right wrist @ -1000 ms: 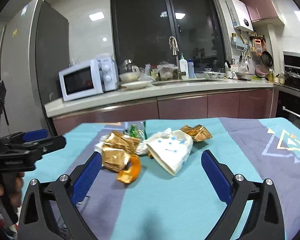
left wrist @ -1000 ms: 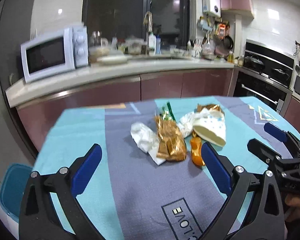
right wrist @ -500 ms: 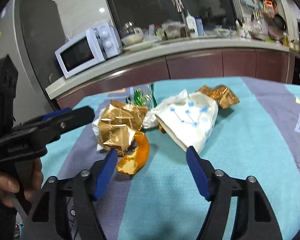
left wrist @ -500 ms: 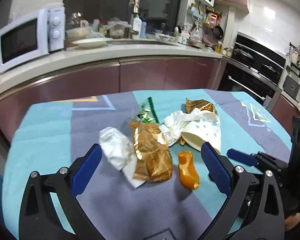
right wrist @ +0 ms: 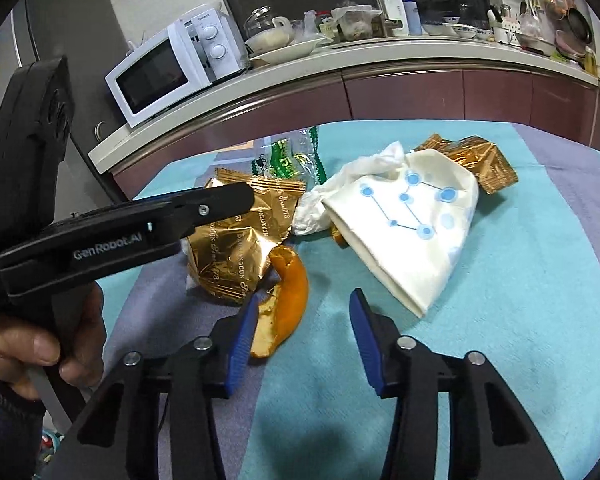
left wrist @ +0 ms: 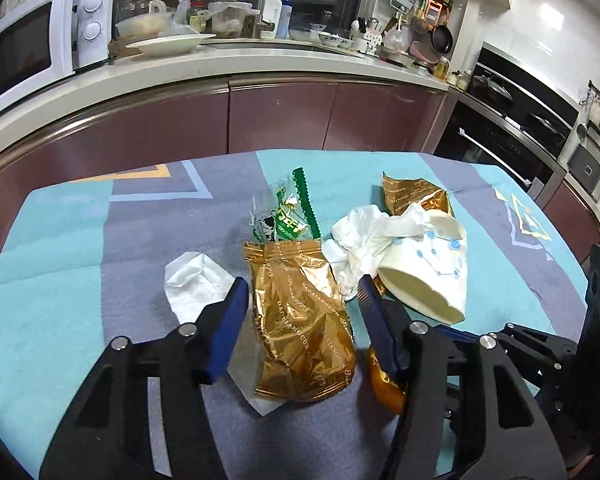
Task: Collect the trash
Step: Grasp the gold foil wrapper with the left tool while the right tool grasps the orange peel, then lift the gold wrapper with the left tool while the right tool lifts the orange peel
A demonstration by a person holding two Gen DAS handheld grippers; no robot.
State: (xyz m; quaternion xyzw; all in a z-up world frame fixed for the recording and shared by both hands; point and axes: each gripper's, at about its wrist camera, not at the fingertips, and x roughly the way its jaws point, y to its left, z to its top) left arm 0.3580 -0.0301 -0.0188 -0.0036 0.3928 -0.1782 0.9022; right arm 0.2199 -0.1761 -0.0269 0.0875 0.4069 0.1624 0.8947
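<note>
Teal-and-grey cloth covers the desk (left wrist: 60, 280); on it, left to right, are seen a white tissue (left wrist: 196, 284), a gold wrapper (left wrist: 300, 312) straddled by the spread fingers of the left gripper (left wrist: 302, 304), an orange peel (right wrist: 288, 300) beside the right gripper (right wrist: 300, 328), likewise spread, and a crushed paper cup (right wrist: 412, 232).

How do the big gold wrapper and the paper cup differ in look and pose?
The gold wrapper is shiny crinkled foil with print; the paper cup is matte white with blue dots. The wrapper lies flat between the left gripper's fingers; the cup lies on its side, ungripped. Both rest on the table.
</note>
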